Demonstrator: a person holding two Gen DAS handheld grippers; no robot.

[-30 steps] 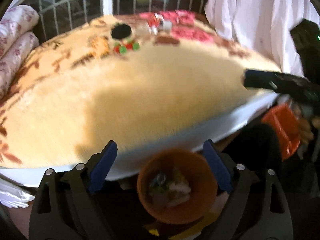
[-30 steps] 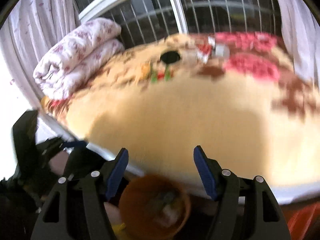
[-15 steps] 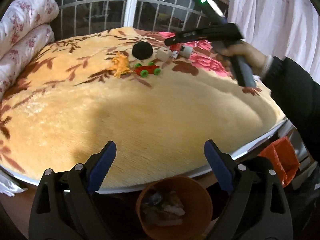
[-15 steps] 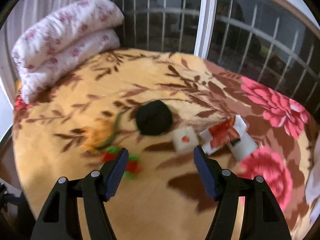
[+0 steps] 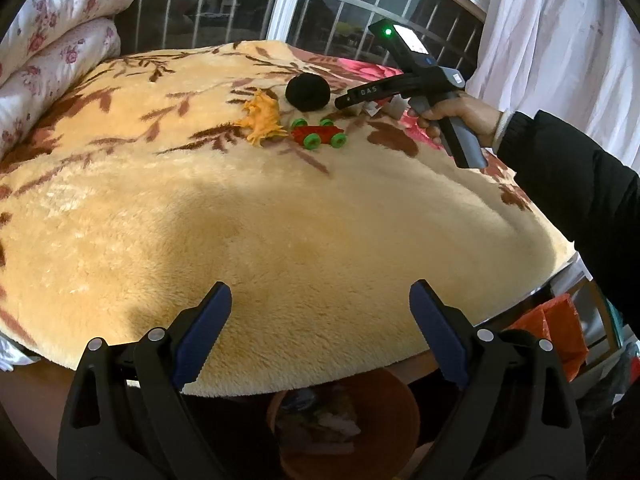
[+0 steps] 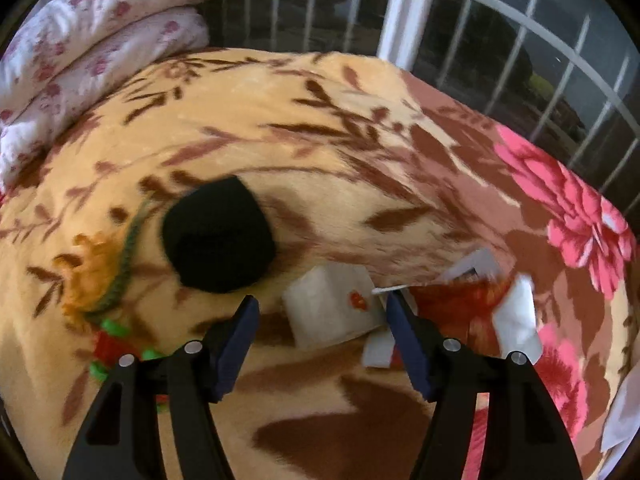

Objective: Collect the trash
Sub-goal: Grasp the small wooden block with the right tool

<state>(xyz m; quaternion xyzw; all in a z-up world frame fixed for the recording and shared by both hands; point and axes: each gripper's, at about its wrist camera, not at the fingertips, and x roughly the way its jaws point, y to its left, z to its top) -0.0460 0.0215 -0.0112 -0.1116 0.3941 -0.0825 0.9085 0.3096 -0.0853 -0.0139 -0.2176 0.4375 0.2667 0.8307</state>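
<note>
The right hand-held gripper [image 6: 322,322] hovered spread over a white paper scrap [image 6: 332,306] on the bed's floral blanket [image 6: 280,128], with more torn wrappers [image 6: 460,304] just beside it. A black ball [image 6: 218,236], an orange toy [image 5: 262,118] and a red car [image 5: 318,135] lay near. The left hand-held gripper [image 5: 320,324] hung spread above the bed's edge, over an orange bin [image 5: 344,424] holding scraps.

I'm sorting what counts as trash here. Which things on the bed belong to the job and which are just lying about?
Job:
- white wrapper
- torn red-and-white packaging
- orange bin
- right gripper, open

Lying about:
- black ball
- orange toy dinosaur
- red toy car
- folded quilt
</note>
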